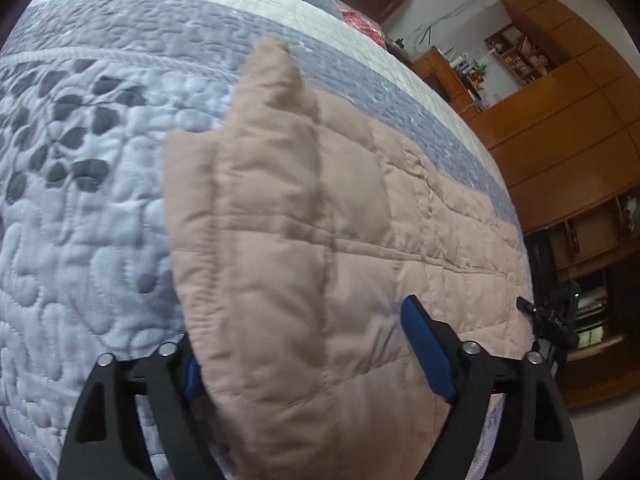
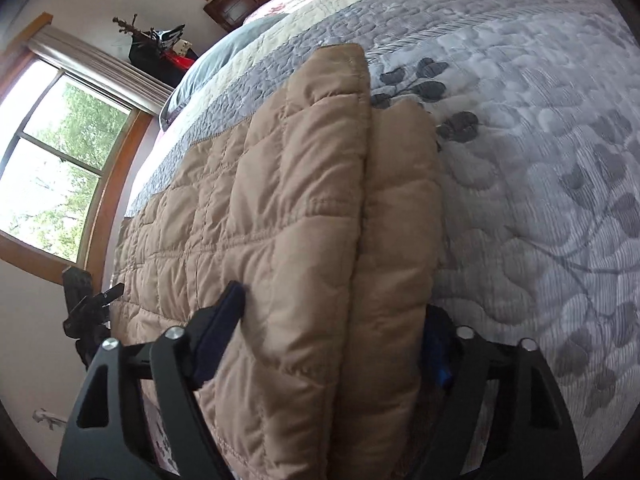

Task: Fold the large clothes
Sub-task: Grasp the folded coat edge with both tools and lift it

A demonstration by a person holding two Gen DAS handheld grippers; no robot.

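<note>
Beige quilted jacket point(image 1: 320, 208) lies on the bed point(image 1: 80, 208), over a grey leaf-print quilt. Left claw point(image 1: 312, 364): a raised fold of the jacket stands between its blue pads point(image 1: 428, 348); the far-side pad is half buried, so the pinch looks likely, not certain. Right claw point(image 2: 332, 344): pads pressing a thick doubled edge of the jacket from both sides. Beyond the left claw, to its right, wooden cabinet shelves point(image 1: 520, 52) hold small clutter, too small to name.

Soft daylight from the window point(image 2: 60, 160); fisheye-warped edges, slight blur.
</note>
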